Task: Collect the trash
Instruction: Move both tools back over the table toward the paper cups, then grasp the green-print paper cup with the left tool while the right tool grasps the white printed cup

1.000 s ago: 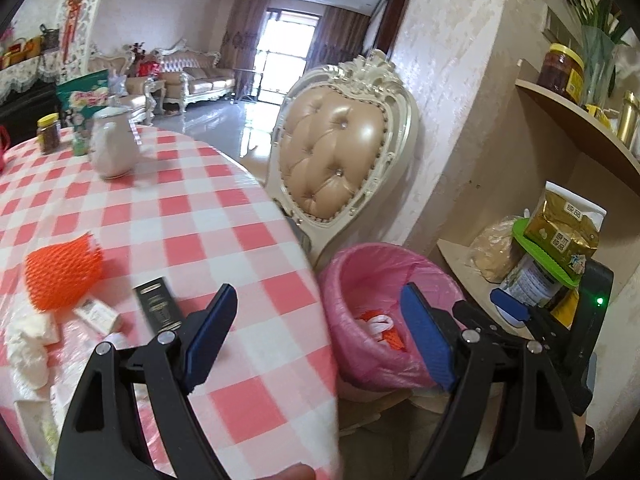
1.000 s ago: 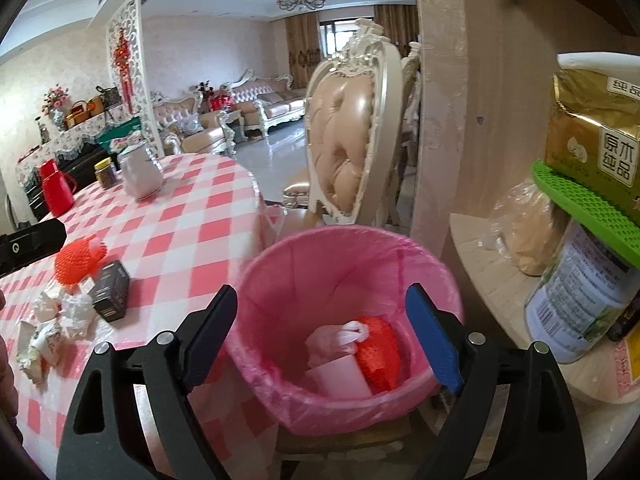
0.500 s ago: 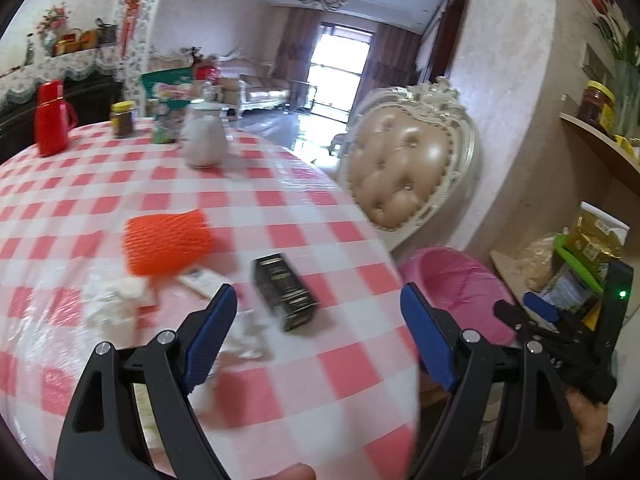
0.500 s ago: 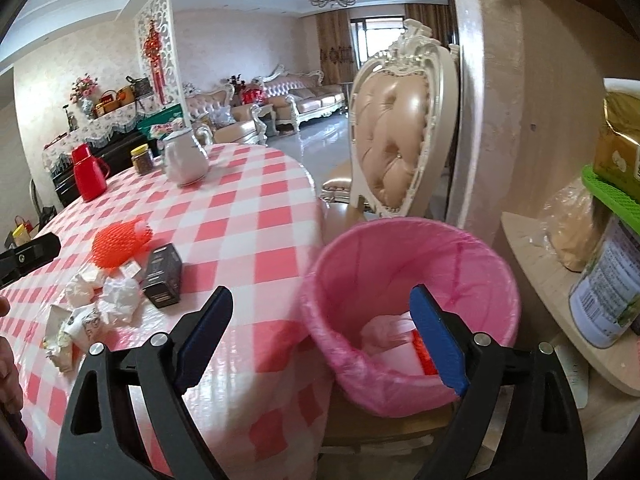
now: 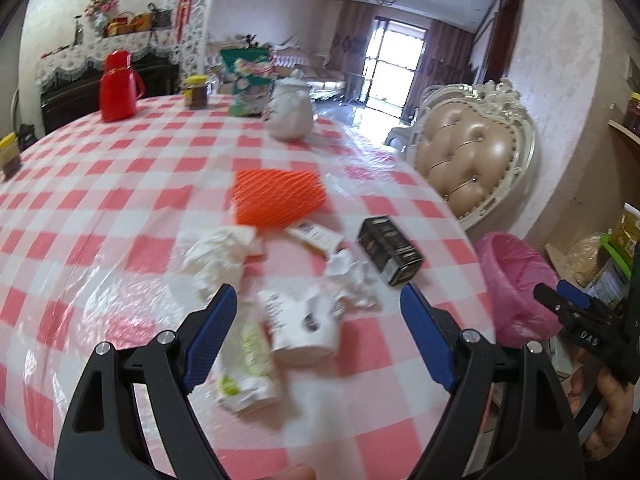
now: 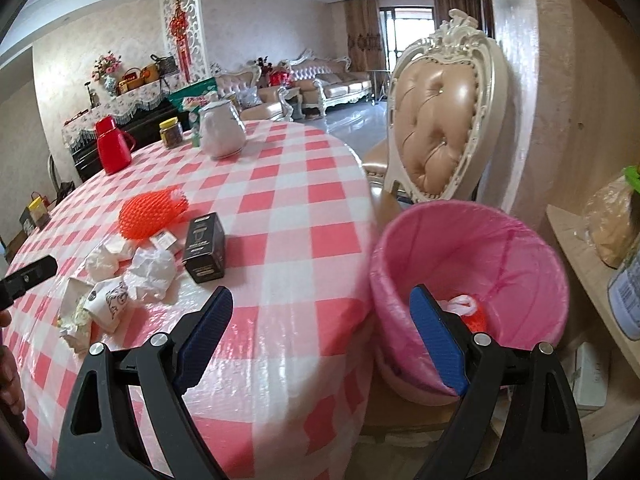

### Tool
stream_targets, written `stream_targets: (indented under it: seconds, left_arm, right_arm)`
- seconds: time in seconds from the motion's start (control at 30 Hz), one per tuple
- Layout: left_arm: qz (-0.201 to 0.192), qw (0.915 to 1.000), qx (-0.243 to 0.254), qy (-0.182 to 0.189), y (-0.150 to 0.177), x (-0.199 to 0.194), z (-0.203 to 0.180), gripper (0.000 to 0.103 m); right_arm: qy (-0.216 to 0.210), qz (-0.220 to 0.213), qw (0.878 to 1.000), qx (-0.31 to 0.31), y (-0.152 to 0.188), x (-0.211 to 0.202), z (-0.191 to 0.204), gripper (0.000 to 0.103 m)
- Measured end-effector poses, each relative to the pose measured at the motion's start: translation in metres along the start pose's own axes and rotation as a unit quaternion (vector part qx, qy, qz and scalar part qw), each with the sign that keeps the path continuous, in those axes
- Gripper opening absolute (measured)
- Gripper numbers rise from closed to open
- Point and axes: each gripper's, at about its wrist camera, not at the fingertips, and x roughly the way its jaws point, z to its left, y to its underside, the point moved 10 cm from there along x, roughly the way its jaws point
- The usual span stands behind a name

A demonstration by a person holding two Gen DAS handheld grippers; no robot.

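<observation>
Trash lies on the red-checked table (image 5: 100,216): an orange foam net (image 5: 278,196) (image 6: 154,214), a black box (image 5: 390,250) (image 6: 204,252), crumpled tissues (image 5: 218,254) (image 6: 154,270), a paper cup (image 5: 300,326) (image 6: 106,306) and a white wrapper (image 5: 248,372). My left gripper (image 5: 316,336) hangs open just above the cup and wrapper, holding nothing. My right gripper (image 6: 320,340) is open and empty over the table edge, beside the pink-lined bin (image 6: 472,280) (image 5: 516,280), which holds a few discarded pieces.
A cream padded chair (image 6: 440,132) stands behind the bin. A wooden shelf (image 6: 592,280) with food packs is at the right. A red flask (image 5: 118,86), jars and a white teapot (image 5: 290,110) sit at the table's far side.
The left gripper swung from the bin side over the table to the trash pile. The right gripper shifted left, away from above the bin toward the table edge.
</observation>
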Motion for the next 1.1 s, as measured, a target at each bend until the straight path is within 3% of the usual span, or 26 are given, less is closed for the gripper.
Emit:
stream_targets:
  seconds: [0.63, 0.9, 1.1]
  left_arm:
    - [0.062, 0.9962, -0.033, -0.051, 0.045, 0.026, 0.052, 0.08]
    - [0.084, 0.994, -0.037, -0.06, 0.056, 0.039, 0.06, 0.07]
    - [0.095, 0.9928, -0.034, -0.065, 0.06, 0.046, 0.06, 0.069]
  right_arm:
    - [-0.027, 0.023, 0.999, -0.023, 0.012, 0.011, 0.033, 0.085]
    - [-0.034, 0.026, 0.999, -0.026, 0.014, 0.012, 0.041, 0.084]
    - [-0.043, 0.03, 0.998, -0.029, 0.017, 0.014, 0.049, 0.085]
